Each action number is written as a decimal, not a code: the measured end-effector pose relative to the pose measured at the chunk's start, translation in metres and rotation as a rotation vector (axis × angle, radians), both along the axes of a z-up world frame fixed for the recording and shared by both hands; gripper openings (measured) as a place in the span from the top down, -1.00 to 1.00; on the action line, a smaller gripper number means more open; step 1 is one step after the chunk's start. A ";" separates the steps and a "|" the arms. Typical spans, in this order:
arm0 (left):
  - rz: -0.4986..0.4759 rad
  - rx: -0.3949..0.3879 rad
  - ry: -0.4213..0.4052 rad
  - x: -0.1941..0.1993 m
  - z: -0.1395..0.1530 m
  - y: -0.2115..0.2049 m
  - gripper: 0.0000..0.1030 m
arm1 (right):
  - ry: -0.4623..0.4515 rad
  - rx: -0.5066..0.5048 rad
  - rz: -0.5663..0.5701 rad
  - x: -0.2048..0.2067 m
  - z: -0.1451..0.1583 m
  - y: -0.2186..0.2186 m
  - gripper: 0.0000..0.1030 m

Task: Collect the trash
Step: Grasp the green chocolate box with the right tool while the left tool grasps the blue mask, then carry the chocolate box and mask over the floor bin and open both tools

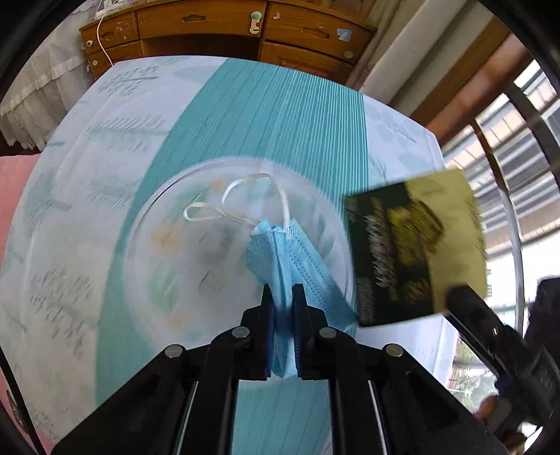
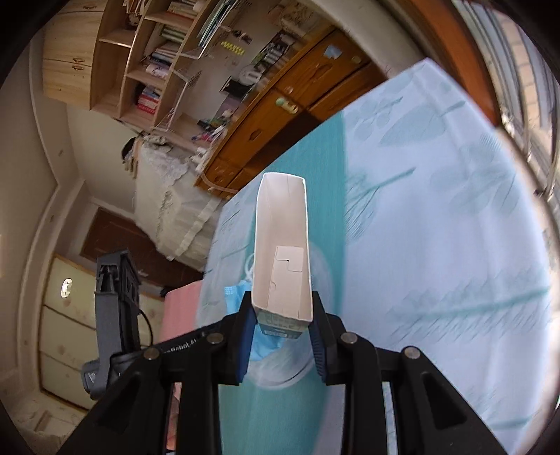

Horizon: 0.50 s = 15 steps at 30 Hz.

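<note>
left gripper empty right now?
No, the left gripper is shut on the blue face mask, which hangs folded between its fingers above the clear round plate.

**Setting: a lived-in home bedroom or study**

I am working over a table under a printed blue-and-white cloth (image 1: 115,147). Behind it I note a wooden drawer cabinet (image 1: 224,28), open bookshelves (image 2: 154,70) crowded with books, a lace-edged cover (image 2: 168,196) draped over furniture, cream drawers (image 2: 66,315) and a barred window (image 1: 507,168).
</note>
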<state>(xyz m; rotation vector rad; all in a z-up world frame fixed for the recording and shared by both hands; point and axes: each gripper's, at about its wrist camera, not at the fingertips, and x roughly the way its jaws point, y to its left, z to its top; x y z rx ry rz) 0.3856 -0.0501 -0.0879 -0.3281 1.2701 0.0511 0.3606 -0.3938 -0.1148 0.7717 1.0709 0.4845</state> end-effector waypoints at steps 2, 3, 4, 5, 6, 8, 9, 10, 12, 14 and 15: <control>-0.008 0.000 -0.010 -0.030 0.010 0.015 0.87 | 0.009 0.048 0.022 -0.015 0.001 0.017 0.44; -0.008 0.001 -0.013 -0.038 0.014 0.017 0.87 | 0.012 0.073 0.030 -0.023 0.002 0.026 0.44; -0.007 0.001 -0.015 -0.056 0.019 0.026 0.87 | 0.013 0.090 0.035 -0.031 0.003 0.034 0.44; -0.008 -0.002 -0.017 -0.069 0.021 0.032 0.87 | 0.014 0.105 0.041 -0.041 0.005 0.043 0.44; -0.007 -0.006 -0.022 -0.091 0.027 0.042 0.87 | 0.017 0.119 0.045 -0.050 0.006 0.051 0.44; -0.010 -0.010 -0.030 -0.119 0.034 0.054 0.87 | 0.031 0.141 0.049 -0.070 0.006 0.068 0.44; -0.012 -0.015 -0.037 -0.136 0.039 0.063 0.87 | 0.038 0.137 0.052 -0.081 0.006 0.077 0.44; -0.014 -0.019 -0.042 -0.149 0.041 0.068 0.87 | 0.040 0.133 0.060 -0.093 0.009 0.087 0.44; -0.021 -0.025 -0.050 -0.178 0.047 0.082 0.87 | 0.037 0.115 0.076 -0.115 0.015 0.104 0.44; -0.039 -0.032 -0.056 -0.212 0.052 0.094 0.87 | 0.029 0.092 0.088 -0.140 0.024 0.123 0.44; -0.048 -0.034 -0.054 -0.226 0.053 0.099 0.87 | 0.024 0.076 0.091 -0.152 0.029 0.132 0.44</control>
